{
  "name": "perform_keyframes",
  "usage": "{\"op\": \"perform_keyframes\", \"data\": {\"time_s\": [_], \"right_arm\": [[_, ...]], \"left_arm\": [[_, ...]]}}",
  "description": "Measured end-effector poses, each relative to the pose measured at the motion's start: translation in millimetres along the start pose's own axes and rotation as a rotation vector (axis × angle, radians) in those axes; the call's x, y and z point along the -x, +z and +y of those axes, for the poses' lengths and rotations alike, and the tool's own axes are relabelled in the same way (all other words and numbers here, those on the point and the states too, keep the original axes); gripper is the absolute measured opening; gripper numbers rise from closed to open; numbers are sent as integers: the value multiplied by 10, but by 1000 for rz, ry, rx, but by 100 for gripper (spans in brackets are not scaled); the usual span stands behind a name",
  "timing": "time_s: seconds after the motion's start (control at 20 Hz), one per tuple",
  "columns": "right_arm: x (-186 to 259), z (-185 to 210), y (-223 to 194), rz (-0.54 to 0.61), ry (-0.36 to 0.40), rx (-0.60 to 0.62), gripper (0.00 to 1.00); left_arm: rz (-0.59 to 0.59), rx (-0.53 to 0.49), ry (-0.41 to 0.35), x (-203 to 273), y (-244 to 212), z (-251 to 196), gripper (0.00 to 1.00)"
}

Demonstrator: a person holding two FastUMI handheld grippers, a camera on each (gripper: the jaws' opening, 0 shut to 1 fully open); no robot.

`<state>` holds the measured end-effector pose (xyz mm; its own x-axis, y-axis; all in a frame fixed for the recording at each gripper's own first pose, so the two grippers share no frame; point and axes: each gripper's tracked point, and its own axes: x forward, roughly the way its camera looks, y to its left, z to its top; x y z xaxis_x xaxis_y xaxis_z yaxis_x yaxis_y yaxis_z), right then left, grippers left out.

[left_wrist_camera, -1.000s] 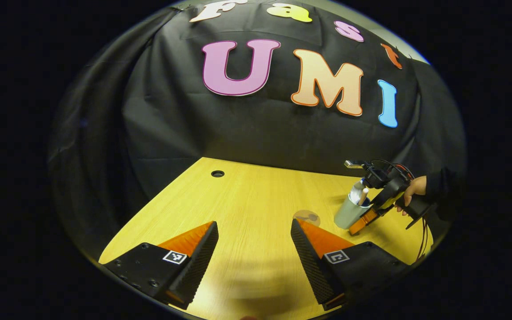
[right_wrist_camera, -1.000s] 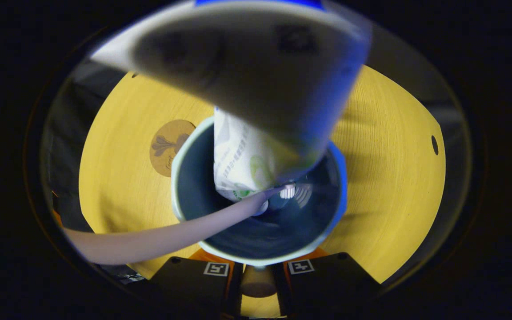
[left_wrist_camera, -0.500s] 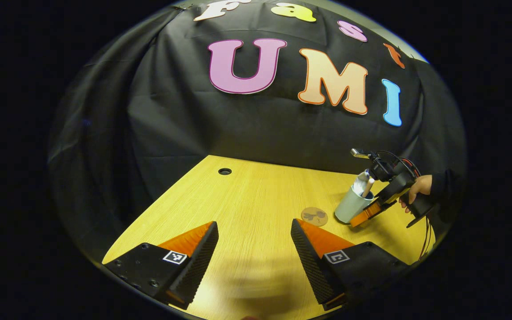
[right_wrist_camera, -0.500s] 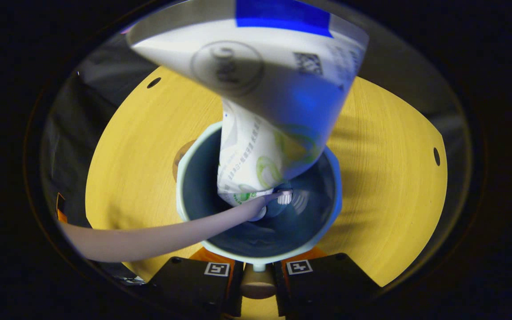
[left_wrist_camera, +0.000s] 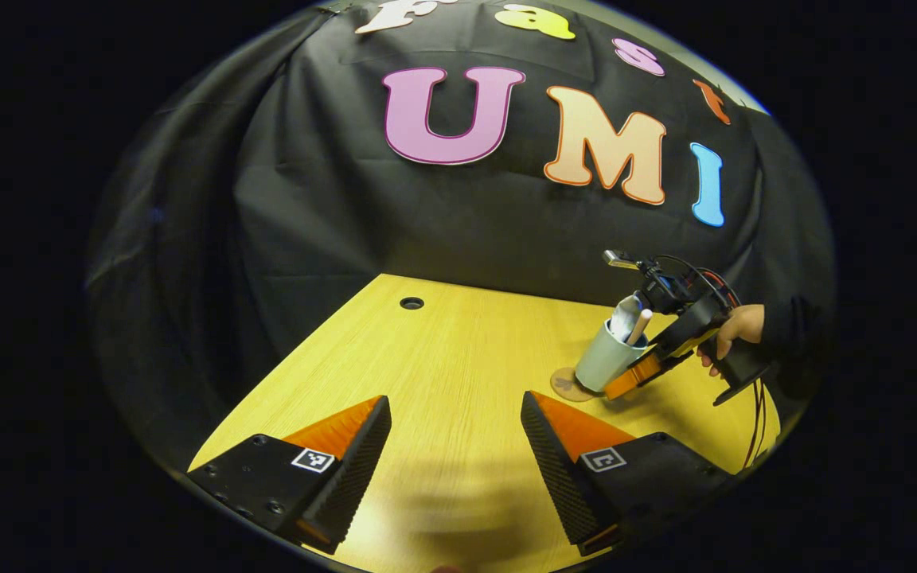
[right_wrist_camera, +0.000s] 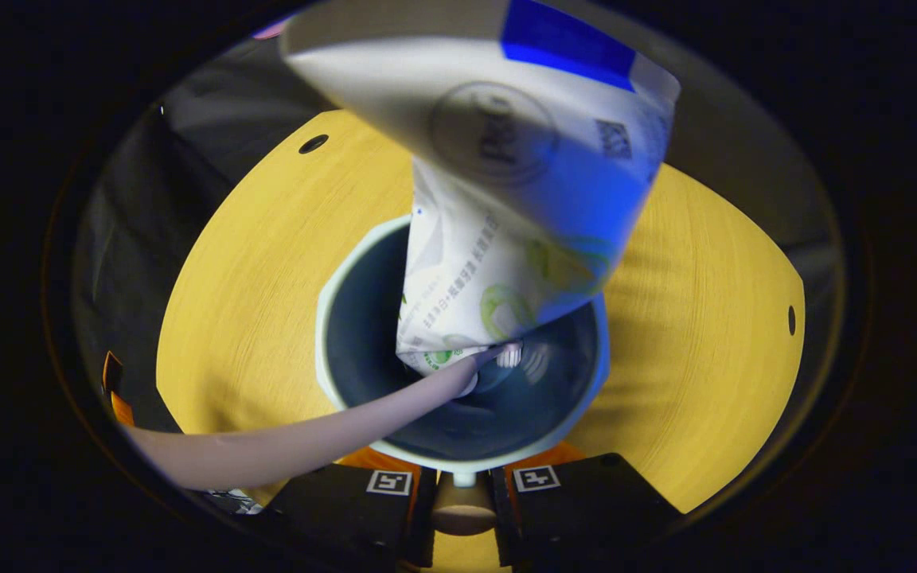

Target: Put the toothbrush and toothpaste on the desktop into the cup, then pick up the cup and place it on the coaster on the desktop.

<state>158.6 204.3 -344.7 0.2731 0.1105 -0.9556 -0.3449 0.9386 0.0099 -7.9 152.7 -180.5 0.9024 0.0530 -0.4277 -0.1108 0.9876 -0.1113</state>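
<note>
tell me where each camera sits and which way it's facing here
Left gripper view: rides the left gripper, low over the desk, facing the far wall; its open fingers show below.
Right gripper view: rides the right gripper, looking down into the cup; its fingers pinch the rim.
Shared: cup, toothpaste, toothbrush, desk, right gripper.

Premises: a staged recording booth, not a lived-in room. A black cloth wall [left_wrist_camera: 427, 231] hangs in folds directly behind a light wood-grain desktop [left_wrist_camera: 458, 358] and wraps round its left side. The desktop has a round cable hole [left_wrist_camera: 411, 303] near the back edge, as on office desks. At the desktop's right end a person's hand [left_wrist_camera: 733, 328] holds a cabled handheld gripper [left_wrist_camera: 634, 374] at a cup [left_wrist_camera: 600, 362] of bathroom items standing over a coaster [left_wrist_camera: 563, 383].
</note>
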Motion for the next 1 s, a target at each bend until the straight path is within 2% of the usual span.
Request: {"op": "perform_keyframes", "data": {"time_s": [0.1, 0.25, 0.35, 0.55, 0.6, 0.65, 0.8, 1.0], "right_arm": [[5, 82, 8, 10, 0, 12, 28], [-59, 15, -40, 27, -17, 34, 28], [-29, -18, -32, 32, -33, 37, 32], [59, 2, -38, 36, -18, 40, 34], [147, 16, -40, 20, -14, 40, 31], [247, 30, -34, -4, -15, 44, 45], [562, -20, -121, -100, -25, 79, 99], [915, -156, -358, -216, 16, 50, 100]], "left_arm": [[1, 3, 6, 5, -3, 63, 95], [1, 13, 8, 11, -12, 128, 95], [7, 21, 8, -10, -38, 164, 95], [2, 25, -6, -38, -15, 168, 95], [-1, 26, -15, -43, 3, 142, 95], [-4, 28, -28, -60, 17, 98, 95], [-22, 7, -66, -100, 110, -112, 95], [-47, -19, -95, -82, 219, -529, 95]]}}
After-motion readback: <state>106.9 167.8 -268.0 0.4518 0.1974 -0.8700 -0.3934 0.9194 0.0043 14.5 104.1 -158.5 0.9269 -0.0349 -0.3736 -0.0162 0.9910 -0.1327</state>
